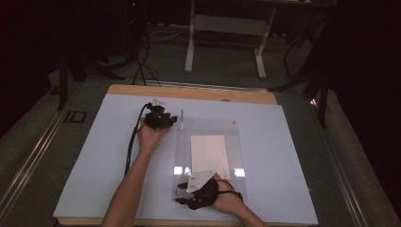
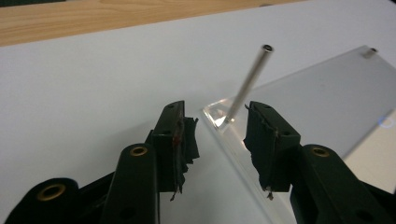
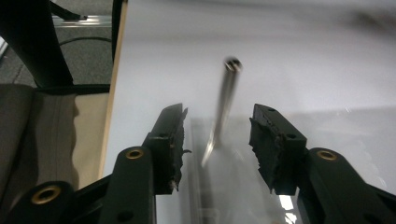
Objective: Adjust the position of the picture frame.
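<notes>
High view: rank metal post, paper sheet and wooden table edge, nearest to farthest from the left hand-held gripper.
1. Metal post, just right of the left hand-held gripper.
2. Wooden table edge, beyond it, farther up the view.
3. Paper sheet, under the acrylic plate, toward the person.

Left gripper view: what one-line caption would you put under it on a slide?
Open hand-held gripper poised around a slim metal post standing at the corner of a clear plastic sheet on a white table.

Clear acrylic plate [image 1: 210, 146] lies flat, thin metal posts [image 2: 247, 84] upright at corners.

acrylic plate [image 1: 210, 142]: 1 | metal posts [image 2: 247, 84]: 2 | paper sheet [image 1: 209, 150]: 1 | grippers [image 1: 158, 118]: 2
</notes>
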`<state>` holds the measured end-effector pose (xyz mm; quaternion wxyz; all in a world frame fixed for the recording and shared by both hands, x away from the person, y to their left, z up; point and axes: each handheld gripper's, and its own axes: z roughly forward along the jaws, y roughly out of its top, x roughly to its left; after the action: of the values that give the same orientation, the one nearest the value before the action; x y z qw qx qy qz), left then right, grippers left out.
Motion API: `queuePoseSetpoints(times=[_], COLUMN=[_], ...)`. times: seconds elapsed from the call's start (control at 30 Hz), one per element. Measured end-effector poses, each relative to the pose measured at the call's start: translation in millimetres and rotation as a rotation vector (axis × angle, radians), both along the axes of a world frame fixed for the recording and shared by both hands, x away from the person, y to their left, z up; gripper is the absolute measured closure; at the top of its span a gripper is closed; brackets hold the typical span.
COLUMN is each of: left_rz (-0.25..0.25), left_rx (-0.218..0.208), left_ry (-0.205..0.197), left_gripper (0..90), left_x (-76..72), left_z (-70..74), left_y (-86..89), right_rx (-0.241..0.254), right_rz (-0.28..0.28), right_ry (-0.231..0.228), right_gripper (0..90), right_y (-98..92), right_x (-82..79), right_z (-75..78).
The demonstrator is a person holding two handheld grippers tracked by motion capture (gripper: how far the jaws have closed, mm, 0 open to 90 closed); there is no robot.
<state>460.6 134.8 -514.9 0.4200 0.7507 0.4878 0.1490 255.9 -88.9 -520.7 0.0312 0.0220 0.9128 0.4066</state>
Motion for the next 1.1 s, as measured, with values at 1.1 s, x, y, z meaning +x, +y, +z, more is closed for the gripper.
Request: queuePoseSetpoints(times=[1.1], left_rz=[-0.107], left_rx=[-0.006], left_ry=[-0.056], left_gripper=[55.1], left_x=[-111.7], left_z=[9.7], left_y=[18.8], right_rx=[0.073], right_rz=[-0.321], right_ry=[-0.018], right_gripper=[51.5], right_y=[-53.5], right_x=[86.2], right_z=[20.0])
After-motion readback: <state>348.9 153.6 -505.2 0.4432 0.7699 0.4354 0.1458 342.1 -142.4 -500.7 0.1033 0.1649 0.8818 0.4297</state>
